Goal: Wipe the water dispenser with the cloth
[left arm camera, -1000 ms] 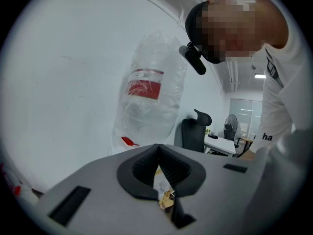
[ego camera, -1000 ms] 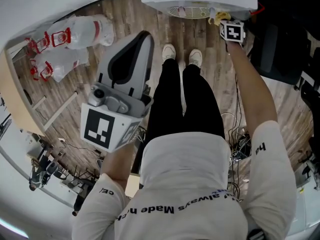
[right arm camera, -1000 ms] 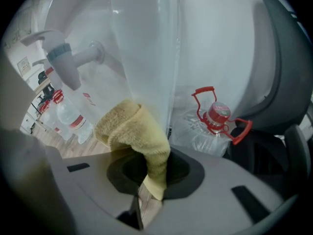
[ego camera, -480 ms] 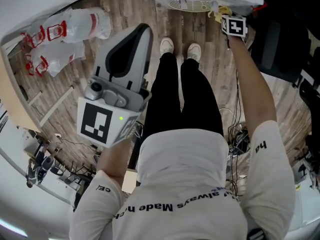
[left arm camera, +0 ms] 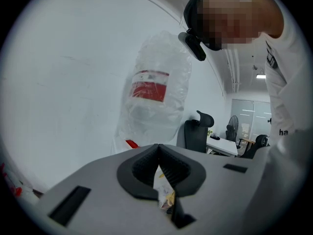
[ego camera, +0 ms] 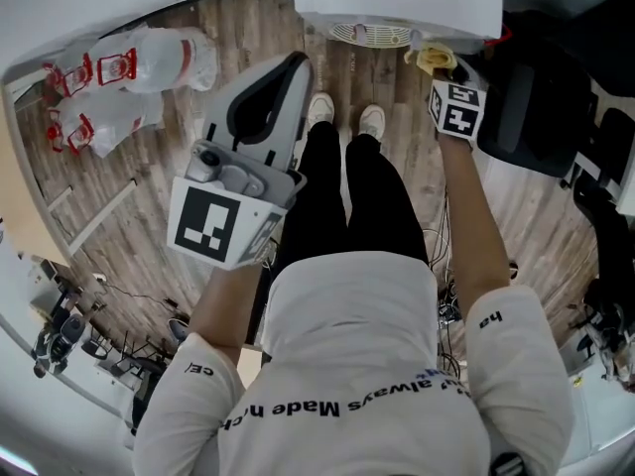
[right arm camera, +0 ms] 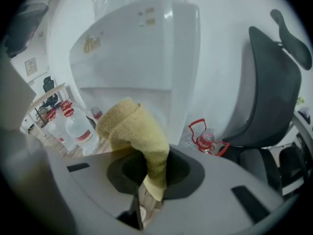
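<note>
1. One yellow terry cloth (right arm camera: 134,131) is clamped at its lower end in the right gripper (right arm camera: 155,168), with its top bunched above the jaws.
2. Cloth is just in front of the white plastic water dispenser (right arm camera: 146,48); contact unclear.
3. Left gripper (left arm camera: 158,153): jaws together, nothing held, well apart from dispenser.
4. Black office chair (right arm camera: 271,97) stands beside dispenser.

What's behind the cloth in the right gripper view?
The white water dispenser stands behind the yellow cloth, which the right hand-held gripper pinches. The cloth covers part of the dispenser's lower front; what lies there cannot be seen.
</note>
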{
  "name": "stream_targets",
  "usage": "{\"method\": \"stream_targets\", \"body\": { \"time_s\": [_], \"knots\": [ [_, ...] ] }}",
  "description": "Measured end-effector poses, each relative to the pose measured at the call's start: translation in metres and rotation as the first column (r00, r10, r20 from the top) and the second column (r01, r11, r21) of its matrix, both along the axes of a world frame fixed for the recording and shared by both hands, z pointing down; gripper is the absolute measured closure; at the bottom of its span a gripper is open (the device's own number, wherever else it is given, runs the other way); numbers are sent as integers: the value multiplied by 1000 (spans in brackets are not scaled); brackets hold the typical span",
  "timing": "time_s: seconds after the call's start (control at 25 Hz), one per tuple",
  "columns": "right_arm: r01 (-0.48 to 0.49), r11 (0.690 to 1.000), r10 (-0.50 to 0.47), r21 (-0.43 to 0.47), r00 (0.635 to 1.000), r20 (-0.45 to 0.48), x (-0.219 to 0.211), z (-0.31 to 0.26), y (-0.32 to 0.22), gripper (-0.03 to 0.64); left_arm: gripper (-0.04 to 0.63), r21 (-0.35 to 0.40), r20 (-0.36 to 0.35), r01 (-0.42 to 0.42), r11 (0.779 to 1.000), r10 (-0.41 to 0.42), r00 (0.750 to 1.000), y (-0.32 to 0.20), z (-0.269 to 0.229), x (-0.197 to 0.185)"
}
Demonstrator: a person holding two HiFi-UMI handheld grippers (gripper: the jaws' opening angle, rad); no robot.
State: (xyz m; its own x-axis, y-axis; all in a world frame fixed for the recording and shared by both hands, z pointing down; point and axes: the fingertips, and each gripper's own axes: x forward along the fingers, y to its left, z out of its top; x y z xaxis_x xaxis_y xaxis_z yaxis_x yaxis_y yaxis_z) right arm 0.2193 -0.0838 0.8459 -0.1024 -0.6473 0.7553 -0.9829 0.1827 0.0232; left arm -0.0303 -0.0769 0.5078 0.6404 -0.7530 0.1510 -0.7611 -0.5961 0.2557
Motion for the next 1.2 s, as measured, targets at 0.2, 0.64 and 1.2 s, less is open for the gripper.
{"method": "stream_targets", "body": {
  "time_s": [0.2,0.64,1.2],
  "knots": [
    [47,996,-46,75,999,-18,-30,-67,13,552,577,-9,1,5,1000,-5,1000,-4,3,-4],
    [150,968,-160,201,986,36,-109,-164,22,552,577,-5,2,30,1000,-30,1000,-9,11,-18],
    [221,955,-252,200,957,143,-223,-156,-10,552,577,-20,-39,99,995,-100,994,-7,13,-58]
  ]
}}
